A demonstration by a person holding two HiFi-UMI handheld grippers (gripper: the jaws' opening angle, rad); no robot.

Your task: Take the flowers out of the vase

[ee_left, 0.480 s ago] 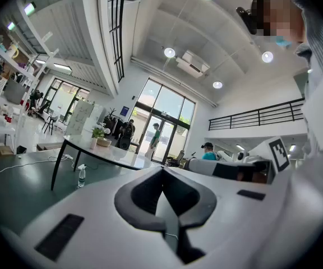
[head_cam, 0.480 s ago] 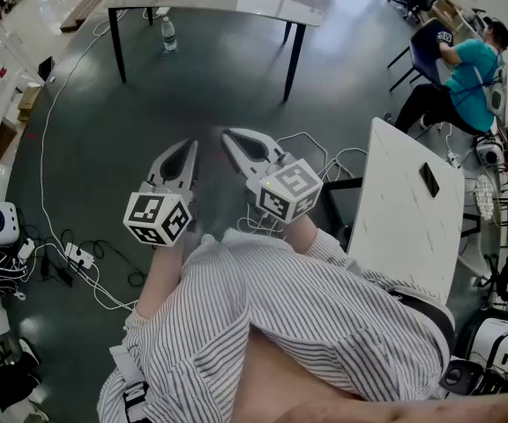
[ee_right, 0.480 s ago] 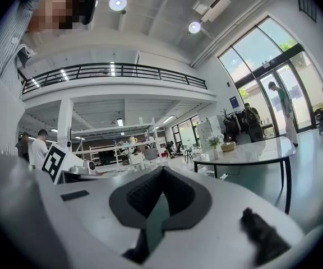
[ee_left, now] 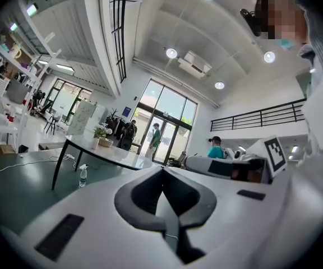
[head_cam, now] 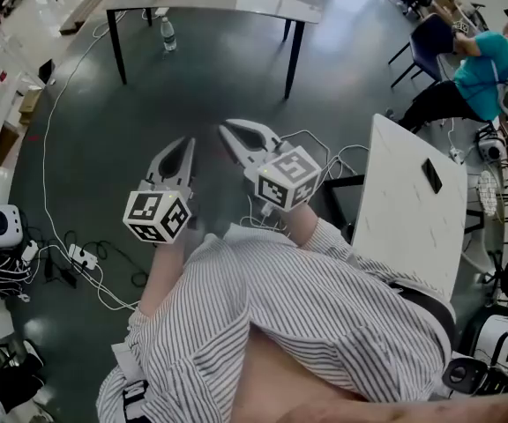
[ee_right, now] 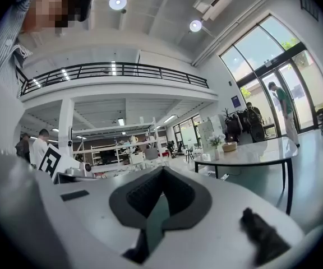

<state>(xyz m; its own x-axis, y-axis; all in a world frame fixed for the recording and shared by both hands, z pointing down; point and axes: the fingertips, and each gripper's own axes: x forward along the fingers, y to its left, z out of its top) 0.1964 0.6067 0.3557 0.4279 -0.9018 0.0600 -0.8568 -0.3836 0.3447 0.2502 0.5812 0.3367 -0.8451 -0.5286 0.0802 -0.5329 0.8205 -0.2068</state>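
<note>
Jaws pressed together on both tools, nothing between them. My left gripper (head_cam: 189,143) and right gripper (head_cam: 225,131) sit level out in front of my striped shirt (head_cam: 324,315). Their tips are near each other but apart, and the right one is angled across toward the left. Dark floor (head_cam: 219,86) lies under both.

Flowers (ee_left: 100,131) stand upright in a small vase (ee_left: 96,143) on the long table (ee_left: 122,157). That is well ahead of the left gripper's closed tips and off to their left. In the right gripper view the same bunch sits well ahead and to the right of those tips. Neither tool is anywhere near touching it.

A shallow bowl (ee_left: 106,143) sits just right of the vase on the tabletop. A water bottle (ee_left: 82,175) stands on the floor by the table's near leg, low and left of the left tips.

To the right of the right gripper is a white table (head_cam: 408,227) with a small dark flat object (head_cam: 430,176) lying on it. Beyond that, a seated person in a teal top (head_cam: 488,60). White cables (head_cam: 56,174) trail over the floor left of the left gripper.
</note>
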